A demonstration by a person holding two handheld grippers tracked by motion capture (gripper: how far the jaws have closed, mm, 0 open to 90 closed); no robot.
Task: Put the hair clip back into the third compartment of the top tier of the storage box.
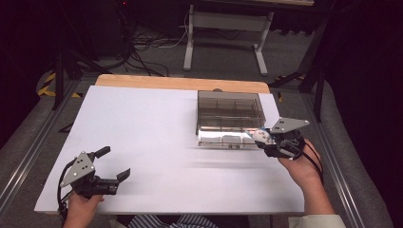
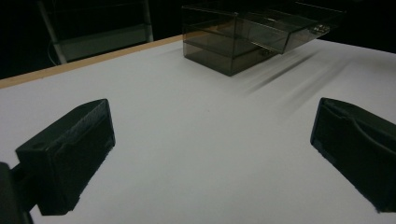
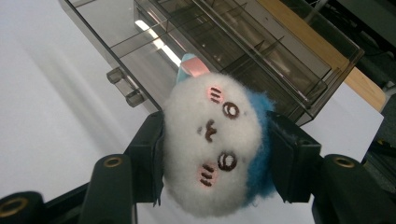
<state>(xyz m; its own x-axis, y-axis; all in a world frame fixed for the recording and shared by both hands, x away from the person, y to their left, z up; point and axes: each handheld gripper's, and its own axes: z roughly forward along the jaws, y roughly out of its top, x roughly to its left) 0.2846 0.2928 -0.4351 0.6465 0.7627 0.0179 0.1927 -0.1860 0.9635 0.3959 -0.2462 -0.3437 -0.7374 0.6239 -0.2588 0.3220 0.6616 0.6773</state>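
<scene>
- The right gripper (image 3: 212, 154) has its jaws about half closed, clamped on either side of a small plush toy (image 3: 212, 149): a white fluffy face with pink cheeks and a blue back, squeezed between the two black pads.
- The left gripper (image 1: 102, 168) sits at the near left of the white table (image 1: 142, 142), jaws spread wide and holding nothing; in the left gripper view there is only bare tabletop between them.
- In the high view the right gripper (image 1: 280, 140) hangs at the near right, just beside the right end of the open drawer (image 1: 225, 138), and the plush toy (image 1: 262, 136) shows as a pale blob at its tip.
- The drawer is pulled out toward the near side from a smoky clear organiser box (image 1: 229, 110), which stands right of centre, farther back on the table.
- In the right gripper view the drawer's front with its two small knobs (image 3: 125, 86) lies just beyond the toy, and dividers show inside the box.
- My reading: the carrying step is in hand, with the toy brought to the drawer but not yet in it.
- The next move calls for shifting the toy left over the drawer, lowering it inside the walls, and then spreading the jaws.
- Farthest off, a wooden table edge (image 1: 180, 81) runs behind the white top.
</scene>
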